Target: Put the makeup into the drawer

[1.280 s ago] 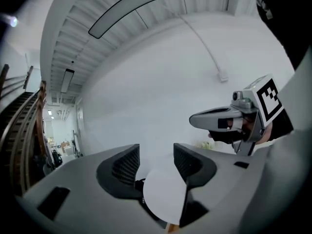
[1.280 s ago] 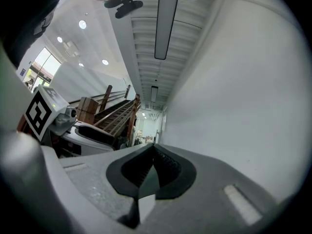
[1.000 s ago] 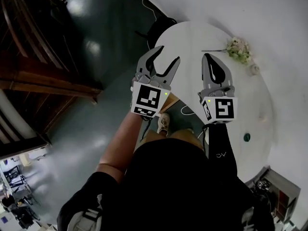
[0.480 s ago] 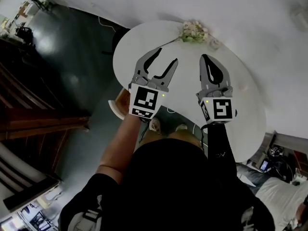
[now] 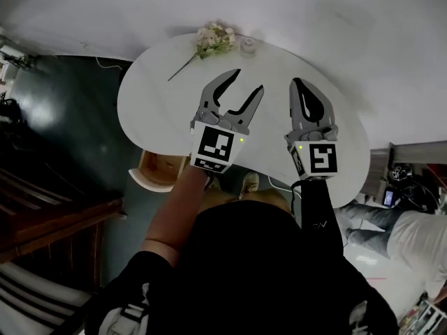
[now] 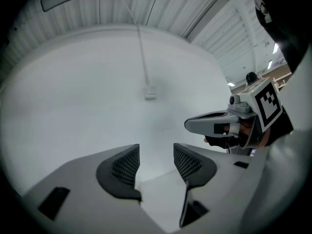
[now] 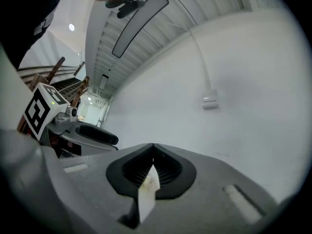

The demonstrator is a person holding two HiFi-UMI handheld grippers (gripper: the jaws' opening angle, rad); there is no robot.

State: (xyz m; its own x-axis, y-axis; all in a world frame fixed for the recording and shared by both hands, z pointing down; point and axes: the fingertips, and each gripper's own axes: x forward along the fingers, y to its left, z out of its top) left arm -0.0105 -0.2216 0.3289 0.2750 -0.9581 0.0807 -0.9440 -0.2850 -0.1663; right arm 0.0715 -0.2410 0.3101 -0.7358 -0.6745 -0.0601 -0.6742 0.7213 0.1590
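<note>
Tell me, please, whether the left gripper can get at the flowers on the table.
Probably yes: the left gripper is open and empty, and only bare table lies between it and the flowers.

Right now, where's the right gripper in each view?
Head view: right gripper right of centre, over the white table.
Left gripper view: right gripper at the right edge, side-on.
Right gripper view: right gripper at bottom centre, shut.
Shared landmark: the open left gripper, in all three views.
</note>
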